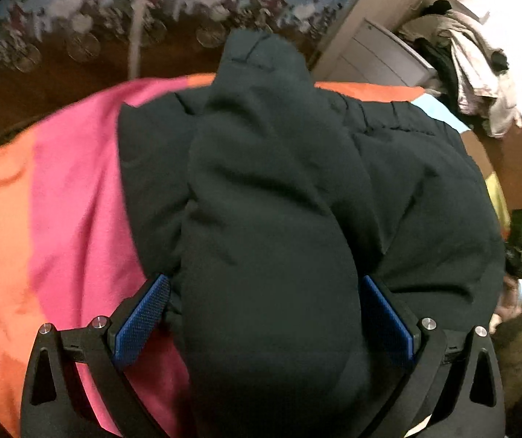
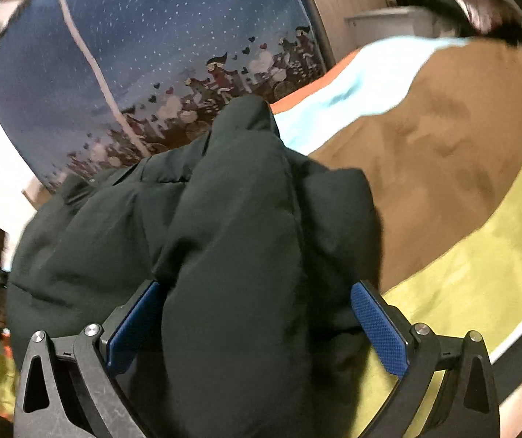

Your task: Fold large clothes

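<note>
A large dark padded jacket lies on a colourful striped blanket. In the left wrist view a puffy sleeve runs forward between my left gripper's blue pads; the jaws stand wide around it, and I cannot tell whether they squeeze it. In the right wrist view the jacket bunches up, and another puffy sleeve passes between my right gripper's blue pads, jaws wide around it in the same way.
The blanket has orange, pink, light blue, brown and yellow-green bands. A patterned blue curtain hangs behind. White drawers with heaped clothes stand at the far right. A dark device sits at the right.
</note>
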{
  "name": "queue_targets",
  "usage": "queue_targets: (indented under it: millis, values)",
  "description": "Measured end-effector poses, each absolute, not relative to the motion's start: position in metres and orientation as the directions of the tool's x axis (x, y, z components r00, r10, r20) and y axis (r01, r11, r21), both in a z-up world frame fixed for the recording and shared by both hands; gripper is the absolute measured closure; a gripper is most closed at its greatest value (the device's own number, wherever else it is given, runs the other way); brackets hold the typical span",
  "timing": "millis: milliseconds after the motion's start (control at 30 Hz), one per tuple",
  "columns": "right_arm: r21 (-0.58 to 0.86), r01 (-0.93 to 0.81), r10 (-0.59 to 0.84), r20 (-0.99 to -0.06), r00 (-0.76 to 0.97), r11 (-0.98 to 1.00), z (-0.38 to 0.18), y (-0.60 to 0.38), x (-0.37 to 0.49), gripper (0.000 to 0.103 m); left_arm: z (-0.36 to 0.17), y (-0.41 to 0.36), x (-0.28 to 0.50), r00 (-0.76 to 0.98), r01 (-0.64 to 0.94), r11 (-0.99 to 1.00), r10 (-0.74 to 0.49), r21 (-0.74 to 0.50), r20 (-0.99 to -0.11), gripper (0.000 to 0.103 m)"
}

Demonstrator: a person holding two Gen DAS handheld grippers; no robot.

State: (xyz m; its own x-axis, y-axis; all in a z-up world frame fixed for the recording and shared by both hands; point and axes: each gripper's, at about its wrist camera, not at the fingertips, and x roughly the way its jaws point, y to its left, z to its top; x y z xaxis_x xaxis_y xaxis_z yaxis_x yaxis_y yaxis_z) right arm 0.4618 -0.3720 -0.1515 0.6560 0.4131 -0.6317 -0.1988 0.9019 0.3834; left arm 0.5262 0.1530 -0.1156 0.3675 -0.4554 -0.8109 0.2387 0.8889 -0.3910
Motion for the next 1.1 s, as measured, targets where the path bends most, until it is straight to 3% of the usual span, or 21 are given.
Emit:
queue_targets:
  millis: [200, 433, 600, 867, 1000, 1100]
  values:
    - [0.492, -0.214, 0.502, -0.583, 0.638, 0.844, -0.162, -0.389, 0.465, 0.000, -0.128, 0.169, 0.545, 0.270, 0.298, 0.822, -0.560, -0.485, -0.784, 0.001]
    - [0.407, -0.147, 0.389, -0.612, 0.688, 0.901, -0.147, -0.394, 0.463, 0.000, -0.123, 0.181, 0.545, 0.267, 0.324, 0.813, -0.569, -0.483, -0.778, 0.001]
    - [0.592, -0.114, 0.530, -0.599, 0.600, 0.798, -0.175, -0.407, 0.472, 0.000, -0.128, 0.184, 0.544, 0.256, 0.321, 0.810, -0.573, -0.491, -0.778, 0.001]
    - [0.671, -0.197, 0.645, -0.522, 0.558, 0.715, -0.178, -0.404, 0.468, 0.000, -0.130, 0.183, 0.550, 0.222, 0.334, 0.798, -0.584, -0.502, -0.781, 0.001]
    - [0.752, -0.260, 0.752, -0.434, 0.497, 0.606, -0.177, -0.399, 0.468, 0.000, -0.128, 0.185, 0.555, 0.202, 0.340, 0.788, -0.595, -0.514, -0.778, 0.001]
    - [0.702, -0.232, 0.704, -0.512, 0.492, 0.673, -0.181, -0.392, 0.472, 0.000, -0.131, 0.185, 0.558, 0.183, 0.368, 0.781, -0.593, -0.505, -0.784, 0.001]
